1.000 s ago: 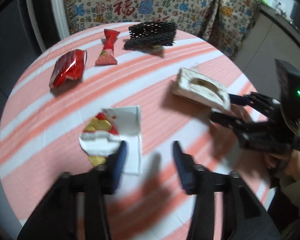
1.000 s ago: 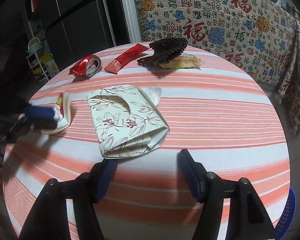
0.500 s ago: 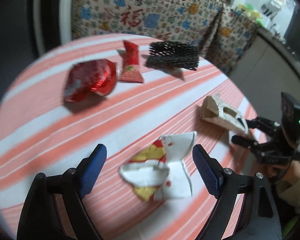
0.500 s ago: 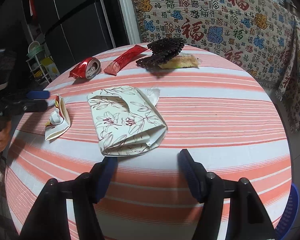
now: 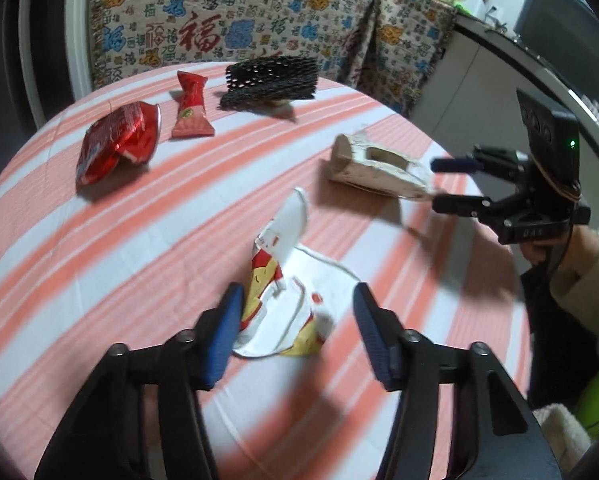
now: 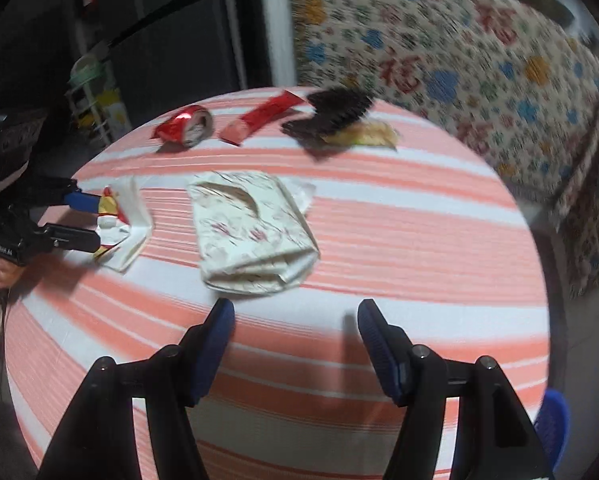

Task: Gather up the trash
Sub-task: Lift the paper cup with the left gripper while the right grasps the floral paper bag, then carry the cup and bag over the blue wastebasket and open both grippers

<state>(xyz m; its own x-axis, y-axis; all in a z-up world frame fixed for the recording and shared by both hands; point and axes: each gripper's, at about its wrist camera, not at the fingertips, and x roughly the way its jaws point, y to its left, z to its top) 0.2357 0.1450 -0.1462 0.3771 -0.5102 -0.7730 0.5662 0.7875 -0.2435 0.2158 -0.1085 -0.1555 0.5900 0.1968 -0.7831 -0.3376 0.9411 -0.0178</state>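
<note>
A crumpled white, red and yellow wrapper (image 5: pixel 283 288) (image 6: pixel 123 220) lies on the striped table. My left gripper (image 5: pixel 297 320) (image 6: pixel 87 220) straddles it with its jaws closing. The left pad brushes the wrapper's edge, while the right pad stands clear of it. A flattened floral paper box (image 6: pixel 251 232) (image 5: pixel 375 168) lies mid-table. My right gripper (image 6: pixel 295 320) (image 5: pixel 439 184) hovers open just short of the box, with nothing between its fingers.
At the far side of the round table (image 5: pixel 99 280) lie a crushed red can (image 5: pixel 115 144), a red snack packet (image 5: pixel 191 108) and a black foam net (image 5: pixel 271 80) over a yellowish wrapper (image 6: pixel 369 136). A patterned cloth (image 5: pixel 219 20) hangs behind. A hand (image 5: pixel 539 248) holds the right gripper.
The left gripper spread wide, came forward over the wrapper and is narrowing around it. The wrapper now stands more crumpled and upright. The right gripper stays by the box, slightly rolled.
</note>
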